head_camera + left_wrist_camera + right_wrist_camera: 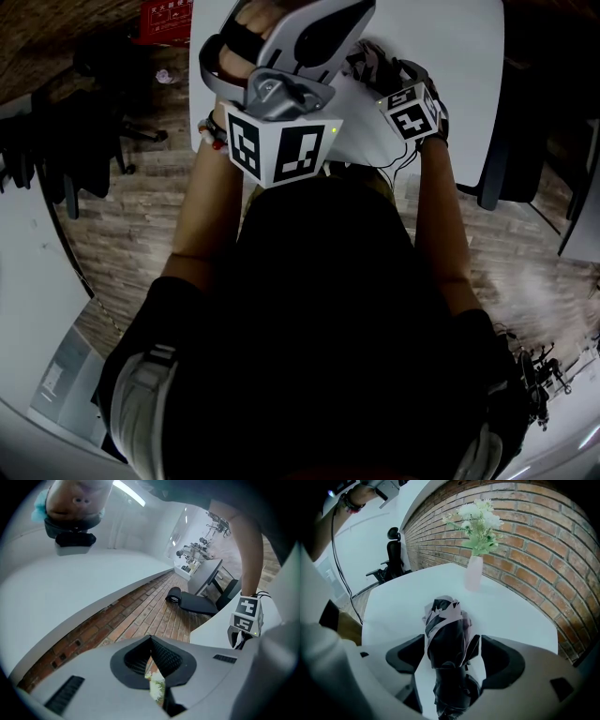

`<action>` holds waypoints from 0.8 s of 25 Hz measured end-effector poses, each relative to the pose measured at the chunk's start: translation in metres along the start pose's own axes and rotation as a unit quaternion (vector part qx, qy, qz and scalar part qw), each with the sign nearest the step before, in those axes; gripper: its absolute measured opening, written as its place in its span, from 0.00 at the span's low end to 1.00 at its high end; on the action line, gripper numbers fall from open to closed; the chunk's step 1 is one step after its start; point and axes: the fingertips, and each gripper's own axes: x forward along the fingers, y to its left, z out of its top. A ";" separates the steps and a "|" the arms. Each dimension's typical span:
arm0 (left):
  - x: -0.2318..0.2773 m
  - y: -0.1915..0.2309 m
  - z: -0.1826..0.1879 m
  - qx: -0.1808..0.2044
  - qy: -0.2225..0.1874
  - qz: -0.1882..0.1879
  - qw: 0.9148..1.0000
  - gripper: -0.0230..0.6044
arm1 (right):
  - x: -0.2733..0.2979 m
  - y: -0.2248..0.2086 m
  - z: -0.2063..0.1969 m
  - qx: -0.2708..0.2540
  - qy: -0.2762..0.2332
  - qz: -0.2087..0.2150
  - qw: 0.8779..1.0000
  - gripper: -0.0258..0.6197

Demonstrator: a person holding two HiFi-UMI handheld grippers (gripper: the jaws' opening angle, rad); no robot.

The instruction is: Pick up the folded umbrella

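Note:
The folded umbrella [445,637], black with pale lilac folds, lies on the white table [393,602] in the right gripper view. My right gripper [452,656] points steeply down over it, jaws wide, and the umbrella sits between the pads with a gap on the right side. In the head view the right gripper [398,89] is over the table [450,56], and the umbrella is hidden under it. My left gripper [314,33] is held up level, close to the head camera. In its own view its jaws [151,641] meet at the tips, away from the umbrella.
A pale vase with white and green flowers [474,569] stands on the table beyond the umbrella, near the brick wall [525,550]. A black office chair [393,557] stands past the table's far left edge. More dark chairs [84,141] stand on the wooden floor.

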 end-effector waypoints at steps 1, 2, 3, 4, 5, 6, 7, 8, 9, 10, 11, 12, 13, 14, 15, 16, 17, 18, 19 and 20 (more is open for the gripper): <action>0.001 -0.001 0.001 0.000 0.000 -0.001 1.000 0.05 | 0.000 0.000 -0.002 0.002 0.001 0.001 1.000 0.59; 0.001 -0.002 0.002 0.000 0.000 -0.001 1.000 0.05 | 0.001 0.001 -0.003 0.003 0.004 0.003 1.000 0.59; 0.002 -0.003 0.002 0.000 0.001 -0.001 1.000 0.05 | 0.003 0.001 -0.005 0.002 0.008 0.004 1.000 0.59; 0.002 -0.003 0.002 -0.001 0.001 -0.001 1.000 0.05 | 0.004 0.001 -0.007 -0.001 0.012 0.005 1.000 0.59; 0.002 -0.004 0.002 -0.002 0.002 -0.001 1.000 0.05 | 0.006 0.001 -0.008 -0.006 0.016 0.004 1.000 0.59; 0.002 -0.004 0.001 -0.003 0.003 -0.001 1.000 0.05 | 0.008 0.002 -0.010 -0.011 0.021 0.004 1.000 0.59; 0.003 -0.005 0.000 -0.003 0.005 -0.002 1.000 0.05 | 0.010 0.002 -0.012 -0.015 0.027 0.006 1.000 0.59; 0.003 -0.006 -0.001 -0.003 0.006 -0.003 1.000 0.05 | 0.012 0.002 -0.014 -0.017 0.033 0.007 0.999 0.59; 0.004 -0.006 -0.002 -0.003 0.008 -0.003 1.000 0.05 | 0.014 0.001 -0.016 -0.020 0.039 0.008 0.999 0.59; 0.004 -0.006 -0.004 -0.003 0.010 -0.003 1.000 0.05 | 0.016 0.001 -0.018 -0.024 0.045 0.007 0.999 0.59; 0.004 -0.006 -0.005 -0.004 0.012 -0.003 1.000 0.05 | 0.019 0.001 -0.020 -0.028 0.052 0.005 0.998 0.59; 0.003 -0.006 -0.006 -0.004 0.014 -0.003 1.000 0.05 | 0.021 0.001 -0.022 -0.032 0.058 0.004 0.998 0.59; 0.003 -0.006 -0.007 -0.005 0.016 -0.003 1.000 0.05 | 0.024 0.001 -0.024 -0.036 0.065 0.003 0.997 0.59; 0.004 -0.006 -0.009 -0.004 0.017 -0.003 1.000 0.05 | 0.027 0.001 -0.025 -0.039 0.071 0.003 0.997 0.59; 0.004 -0.006 -0.010 -0.004 0.018 -0.003 1.000 0.05 | 0.029 0.000 -0.026 -0.041 0.076 0.004 0.996 0.59; 0.004 -0.006 -0.012 -0.003 0.019 -0.003 1.000 0.05 | 0.030 0.000 -0.027 -0.041 0.080 0.005 0.996 0.59; 0.004 -0.006 -0.013 -0.003 0.021 -0.002 1.000 0.05 | 0.031 0.000 -0.028 -0.040 0.082 0.008 0.996 0.59; 0.004 -0.006 -0.014 -0.003 0.022 -0.002 1.000 0.05 | 0.032 0.000 -0.029 -0.037 0.083 0.012 0.996 0.59; 0.004 -0.006 -0.014 -0.004 0.024 -0.003 1.000 0.05 | 0.032 0.001 -0.030 -0.032 0.083 0.017 0.996 0.59; 0.004 -0.006 -0.015 -0.004 0.025 -0.003 1.000 0.05 | 0.032 0.001 -0.031 -0.025 0.083 0.023 0.996 0.59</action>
